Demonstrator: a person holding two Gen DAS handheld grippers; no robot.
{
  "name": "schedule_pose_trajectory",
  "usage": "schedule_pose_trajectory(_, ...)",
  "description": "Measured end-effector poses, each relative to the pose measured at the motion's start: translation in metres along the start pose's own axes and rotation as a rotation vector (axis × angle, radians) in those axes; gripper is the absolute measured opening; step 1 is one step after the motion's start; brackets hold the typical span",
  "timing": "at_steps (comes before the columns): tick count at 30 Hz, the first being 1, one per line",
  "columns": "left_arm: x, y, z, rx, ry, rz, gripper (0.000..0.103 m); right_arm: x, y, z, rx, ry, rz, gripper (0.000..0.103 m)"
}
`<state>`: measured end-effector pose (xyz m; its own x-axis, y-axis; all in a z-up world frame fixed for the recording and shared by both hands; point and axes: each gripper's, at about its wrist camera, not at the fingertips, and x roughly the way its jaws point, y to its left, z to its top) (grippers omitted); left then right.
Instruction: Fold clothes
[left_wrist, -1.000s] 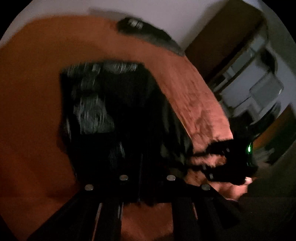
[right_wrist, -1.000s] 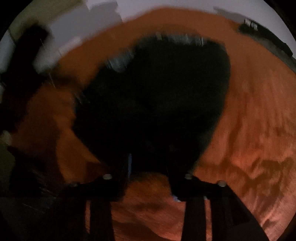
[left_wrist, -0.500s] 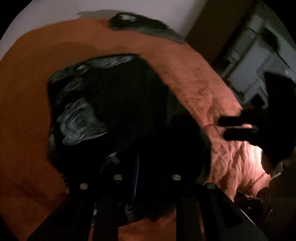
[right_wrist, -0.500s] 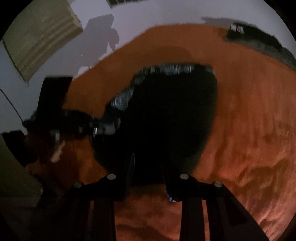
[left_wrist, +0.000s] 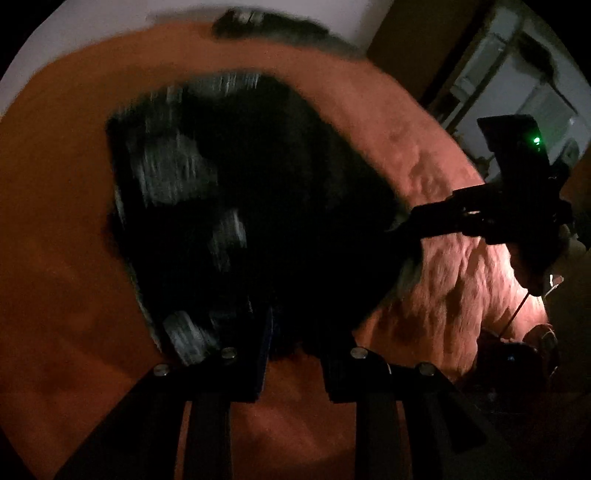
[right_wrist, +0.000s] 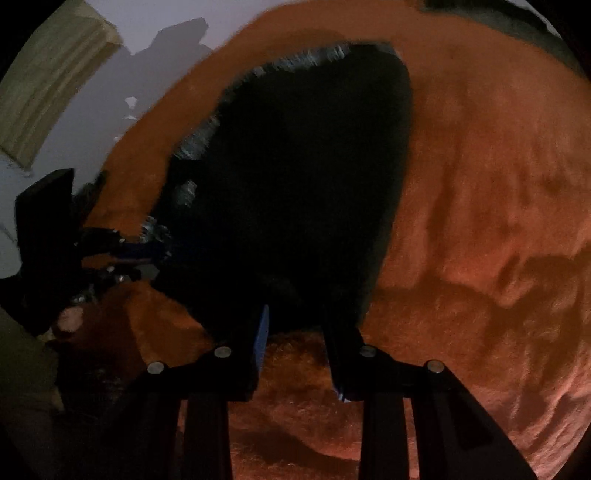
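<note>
Lying on a fuzzy orange blanket that covers the bed is a black garment with a pale grey-white print, bunched into a rough heap near the middle of the bed, its printed parts toward the far and left sides in the left wrist view. The picture is dim and smeared, so the folds cannot be read. The left gripper has just been opening its jaws: they stand apart at the near edge of the garment, with bare blanket showing in the gap and the black cloth at the tips; no pad presses on the cloth as far as can be seen. The right gripper reaches the garment's near edge too, its two fingers set a little apart; whether they pinch the dark cloth or merely stand over it I cannot tell. In the left wrist view the right gripper comes in from the bed's right edge with its tips at the garment's side, a green light glowing on its body. A second dark garment lies at the bed's far edge by the pale wall.
</note>
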<state>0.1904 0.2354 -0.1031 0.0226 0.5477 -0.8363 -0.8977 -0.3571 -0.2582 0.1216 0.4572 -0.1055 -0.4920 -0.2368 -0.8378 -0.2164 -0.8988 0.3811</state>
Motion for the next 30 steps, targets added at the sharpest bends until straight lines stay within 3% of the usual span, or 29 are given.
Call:
schedule_pose_trajectory(1, -0.006, 0.000, 0.012, 0.024, -0.028, 0.006, 0.028, -0.003, 0.004, 0.010, -0.019, -0.030, 0.005, 0.028)
schedule_pose_trajectory(3, -0.006, 0.005, 0.037, 0.045, -0.078, 0.030, 0.041, -0.007, 0.009, 0.029, -0.047, -0.077, 0.016, 0.038)
schedule_pose_trajectory(4, -0.002, 0.009, 0.049, 0.059, -0.099, 0.073, 0.042, -0.005, 0.011, 0.039, -0.055, -0.094, 0.023, 0.039)
schedule_pose_trajectory(6, 0.009, 0.025, 0.067, 0.108, -0.142, 0.240, 0.042, 0.008, 0.016, 0.060, -0.067, -0.105, 0.057, 0.040)
schedule_pose_trajectory(8, 0.026, 0.048, 0.077, 0.078, -0.131, 0.394, 0.042, 0.028, 0.017, 0.073, -0.077, -0.074, 0.033, 0.040)
schedule_pose_trajectory(11, 0.018, 0.095, 0.070, -0.116, -0.104, 0.368, 0.042, 0.051, 0.003, 0.075, -0.065, -0.021, -0.019, 0.038)
schedule_pose_trajectory(12, 0.012, 0.103, 0.068, -0.154, -0.108, 0.339, 0.042, 0.058, -0.002, 0.076, -0.061, -0.003, -0.036, 0.034)
schedule_pose_trajectory(13, -0.001, 0.110, 0.068, -0.198, -0.131, 0.261, 0.042, 0.065, -0.006, 0.077, -0.057, 0.013, -0.048, 0.034)
schedule_pose_trajectory(15, -0.012, 0.110, 0.073, -0.222, -0.155, 0.171, 0.042, 0.053, -0.010, 0.088, -0.037, 0.010, -0.003, 0.034)
schedule_pose_trajectory(19, 0.000, 0.087, 0.089, -0.230, -0.168, 0.011, 0.042, 0.027, -0.010, 0.120, -0.029, -0.107, 0.040, 0.036)
schedule_pose_trajectory(21, 0.030, 0.075, 0.092, -0.218, -0.104, 0.040, 0.042, 0.044, -0.013, 0.124, 0.014, -0.092, 0.061, 0.037)
schedule_pose_trajectory(22, 0.042, 0.075, 0.089, -0.203, -0.077, 0.092, 0.042, 0.057, -0.014, 0.121, 0.016, -0.060, 0.053, 0.037)
schedule_pose_trajectory(23, 0.055, 0.075, 0.087, -0.188, -0.049, 0.146, 0.034, 0.070, -0.014, 0.119, 0.016, -0.031, 0.044, 0.038)
schedule_pose_trajectory(25, 0.050, 0.084, 0.081, -0.205, -0.073, 0.156, 0.027, 0.081, -0.011, 0.112, -0.013, -0.012, -0.002, 0.036)
schedule_pose_trajectory(27, 0.039, 0.089, 0.077, -0.175, -0.084, 0.354, 0.027, 0.069, -0.007, 0.108, -0.029, -0.032, -0.047, 0.036)
schedule_pose_trajectory(28, 0.032, 0.092, 0.075, -0.160, -0.088, 0.416, 0.027, 0.058, -0.007, 0.104, -0.027, -0.054, -0.069, 0.036)
schedule_pose_trajectory(30, 0.011, 0.098, 0.072, -0.194, -0.118, 0.312, 0.027, 0.036, -0.004, 0.092, -0.034, -0.106, -0.105, 0.036)
